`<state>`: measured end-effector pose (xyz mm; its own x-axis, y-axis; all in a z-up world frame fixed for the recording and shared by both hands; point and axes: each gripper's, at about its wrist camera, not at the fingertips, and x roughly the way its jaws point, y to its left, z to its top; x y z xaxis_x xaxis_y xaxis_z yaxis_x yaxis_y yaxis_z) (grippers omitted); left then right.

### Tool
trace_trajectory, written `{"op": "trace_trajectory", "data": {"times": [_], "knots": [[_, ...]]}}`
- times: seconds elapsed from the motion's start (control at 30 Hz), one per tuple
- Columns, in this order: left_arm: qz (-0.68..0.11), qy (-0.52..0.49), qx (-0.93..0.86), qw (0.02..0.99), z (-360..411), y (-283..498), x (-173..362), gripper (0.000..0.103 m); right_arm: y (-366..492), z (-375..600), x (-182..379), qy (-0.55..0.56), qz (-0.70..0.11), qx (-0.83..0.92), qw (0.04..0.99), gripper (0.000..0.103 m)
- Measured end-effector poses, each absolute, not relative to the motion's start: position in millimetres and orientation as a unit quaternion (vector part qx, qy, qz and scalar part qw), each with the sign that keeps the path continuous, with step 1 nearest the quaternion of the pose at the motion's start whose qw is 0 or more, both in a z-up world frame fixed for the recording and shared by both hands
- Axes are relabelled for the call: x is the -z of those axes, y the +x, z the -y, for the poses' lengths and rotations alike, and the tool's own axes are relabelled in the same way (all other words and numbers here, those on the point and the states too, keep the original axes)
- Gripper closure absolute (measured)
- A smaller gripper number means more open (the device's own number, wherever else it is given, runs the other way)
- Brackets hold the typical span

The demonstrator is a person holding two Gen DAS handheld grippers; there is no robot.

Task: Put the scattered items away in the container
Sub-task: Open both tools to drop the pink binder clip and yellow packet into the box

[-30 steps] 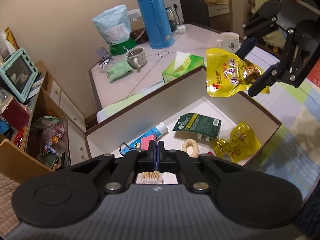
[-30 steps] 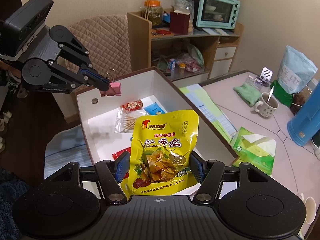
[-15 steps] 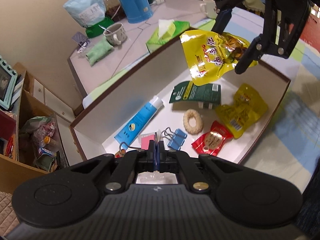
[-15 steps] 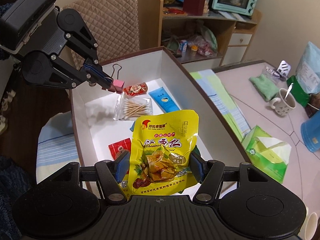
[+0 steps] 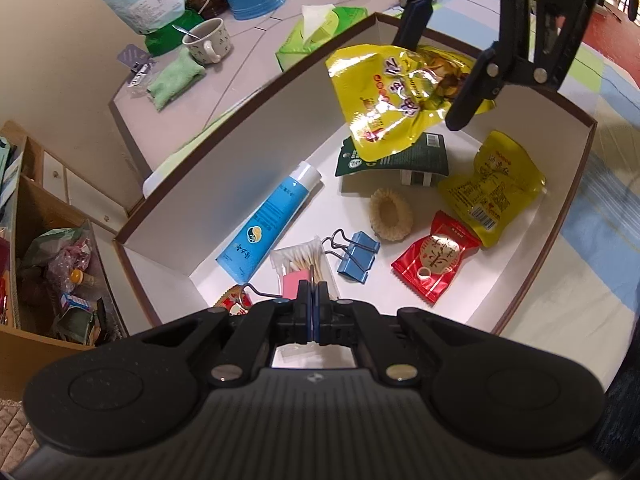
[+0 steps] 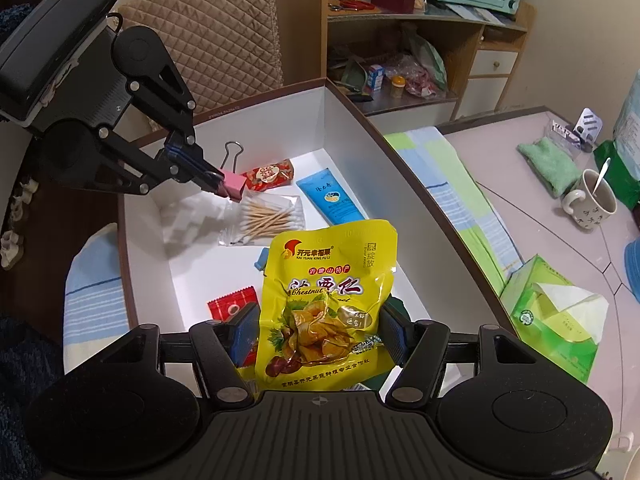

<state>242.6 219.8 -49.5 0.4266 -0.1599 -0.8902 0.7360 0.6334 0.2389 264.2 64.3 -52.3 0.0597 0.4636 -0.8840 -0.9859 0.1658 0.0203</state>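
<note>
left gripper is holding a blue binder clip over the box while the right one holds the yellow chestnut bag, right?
Not quite: the clip in the left gripper is pink, as the right wrist view shows. A blue clip lies on the floor of the box. The right gripper does hold the yellow chestnut bag.

A yellow chestnut pouch [image 6: 326, 304] and pink binder clip [image 6: 231, 186] hang above the white box [image 6: 280, 128].

Your left gripper [image 5: 313, 289] pinches a pink binder clip [image 5: 294, 285] over the white box [image 5: 224, 184], above the cotton swabs [image 5: 302, 258].
</note>
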Motion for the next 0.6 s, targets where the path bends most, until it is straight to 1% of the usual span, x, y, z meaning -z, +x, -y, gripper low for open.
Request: {"op": "trace_trajectory", "data": {"times": [0.6], "knots": [[-0.472, 0.318, 0.298, 0.766, -224.5, 258.4, 70.8, 0.103, 283.1, -88.6, 74.9, -0.318, -0.424, -0.564, 0.633, 0.04]]}}
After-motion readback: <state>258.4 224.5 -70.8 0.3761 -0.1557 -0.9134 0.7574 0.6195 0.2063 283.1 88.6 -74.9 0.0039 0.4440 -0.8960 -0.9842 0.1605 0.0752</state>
